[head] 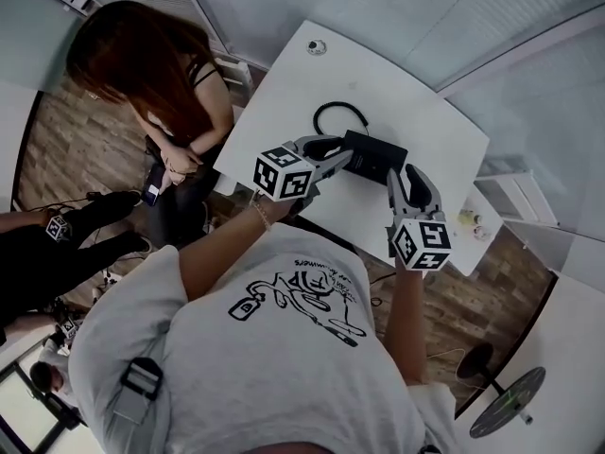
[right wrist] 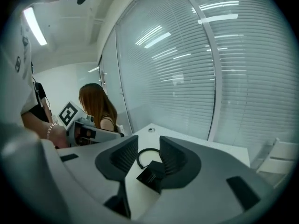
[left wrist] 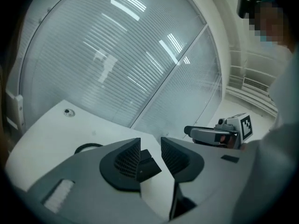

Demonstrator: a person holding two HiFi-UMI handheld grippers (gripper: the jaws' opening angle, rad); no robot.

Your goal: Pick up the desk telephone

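One telephone (head: pixel 373 156) lies on the bench (head: pixel 425 93), with one looped cord (head: pixel 340 112) behind it. It is flanked by the left gripper (head: pixel 342 155) and right gripper (head: pixel 406 176), each held narrowly apart with nothing clamped. One person (head: pixel 151 64) is seen beside the bench.

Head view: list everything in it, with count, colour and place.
table: one, white, centre
telephone: one, black, on the table's near side
cord: one, black, looped on the table beyond the telephone
grommet: one, greyish, table's far corner
bystander: one, long reddish-brown hair, left of the table
floor: brown wood pattern, around the table
left gripper: one, grey, open, by the telephone's left end
right gripper: one, grey, open, by the telephone's right end
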